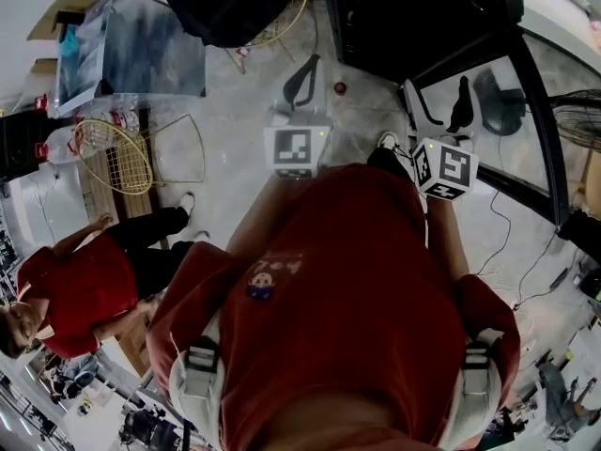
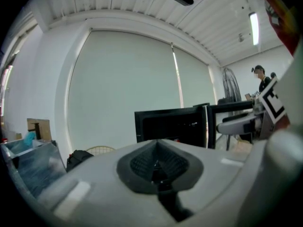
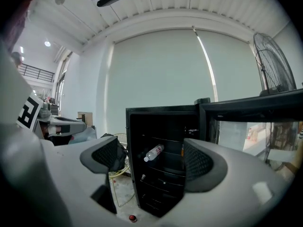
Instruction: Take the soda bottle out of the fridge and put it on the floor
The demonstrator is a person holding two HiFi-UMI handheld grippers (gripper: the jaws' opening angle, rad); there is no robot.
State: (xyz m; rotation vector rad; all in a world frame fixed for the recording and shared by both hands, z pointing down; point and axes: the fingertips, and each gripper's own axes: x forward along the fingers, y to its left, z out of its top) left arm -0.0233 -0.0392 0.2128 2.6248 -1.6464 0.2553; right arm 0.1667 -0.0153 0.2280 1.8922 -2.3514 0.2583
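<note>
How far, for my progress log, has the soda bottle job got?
Done: the fridge door stands open. In hand: nothing. The soda bottle lies on a shelf inside, the right gripper is open and aimed at it from a distance, and the left gripper is shut and empty. Left: reaching in, gripping the bottle, lifting it out and setting it on the floor.

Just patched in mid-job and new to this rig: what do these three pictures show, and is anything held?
No robot arm: a person in a red shirt carries a claw in each hand. The head view looks down from their head; each other view rides on one claw. The left claw is shut on nothing. The right claw is open and empty, facing the open black fridge, where the bottle lies on a shelf. A small red object sits on the floor.
</note>
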